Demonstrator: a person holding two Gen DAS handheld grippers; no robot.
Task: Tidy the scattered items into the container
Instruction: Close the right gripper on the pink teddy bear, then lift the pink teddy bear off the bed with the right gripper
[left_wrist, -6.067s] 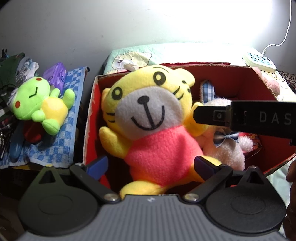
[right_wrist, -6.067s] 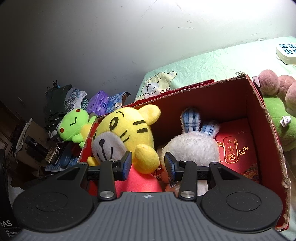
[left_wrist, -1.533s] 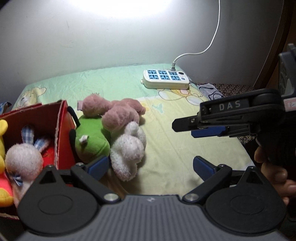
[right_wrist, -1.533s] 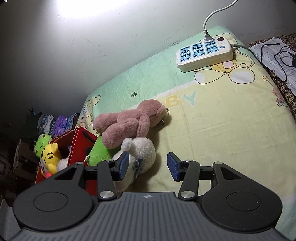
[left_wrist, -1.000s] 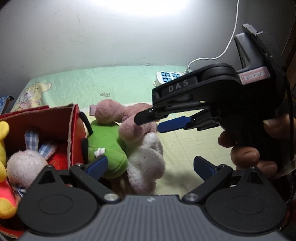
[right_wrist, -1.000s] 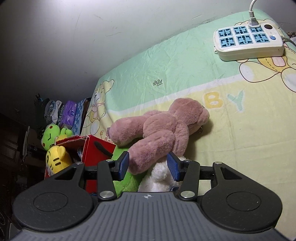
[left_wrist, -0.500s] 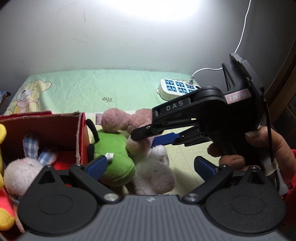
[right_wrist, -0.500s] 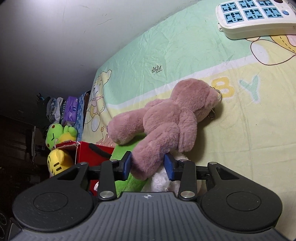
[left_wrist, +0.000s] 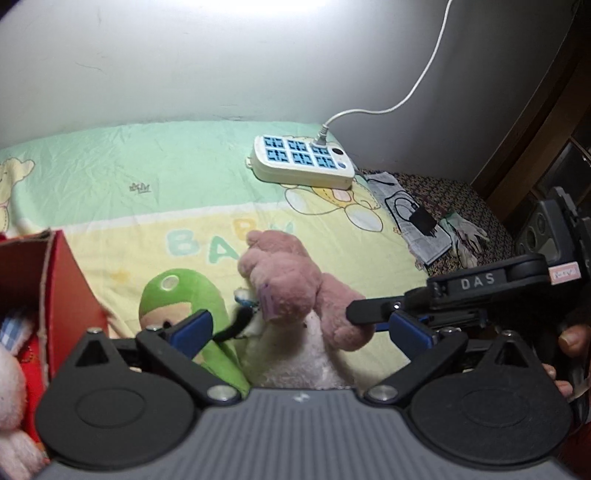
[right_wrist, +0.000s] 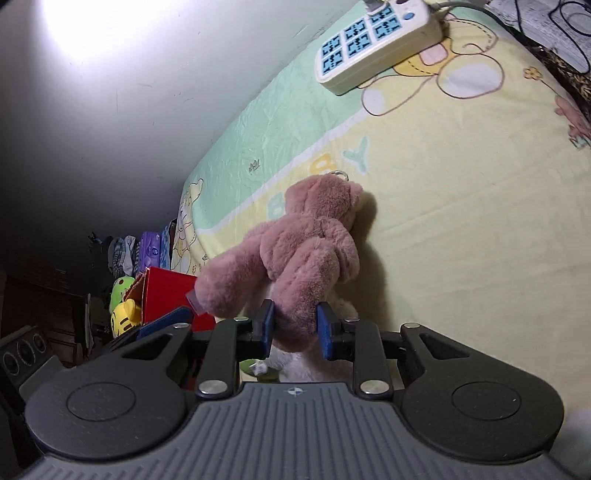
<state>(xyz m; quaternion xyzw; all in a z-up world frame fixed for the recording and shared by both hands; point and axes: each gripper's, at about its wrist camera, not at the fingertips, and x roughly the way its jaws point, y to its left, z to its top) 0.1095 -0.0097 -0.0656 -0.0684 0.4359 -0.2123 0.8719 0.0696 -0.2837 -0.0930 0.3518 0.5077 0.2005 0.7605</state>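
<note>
A pink plush bear lies on the bed over a white plush and a green plush. My right gripper is shut on one limb of the bear, which also shows in the left wrist view. My left gripper is open and empty, its jaws wide around the plush pile. The red cardboard box stands at the left with a white rabbit plush inside; it also shows in the right wrist view with a yellow tiger plush.
A white power strip with its cable lies at the back of the bed. A charger and newspaper lie at the right edge. A green frog plush and clothes sit beyond the box.
My right gripper has closed on the pink bear's limb and pulled it toward the right. My left gripper has moved right and closer over the plush pile.
</note>
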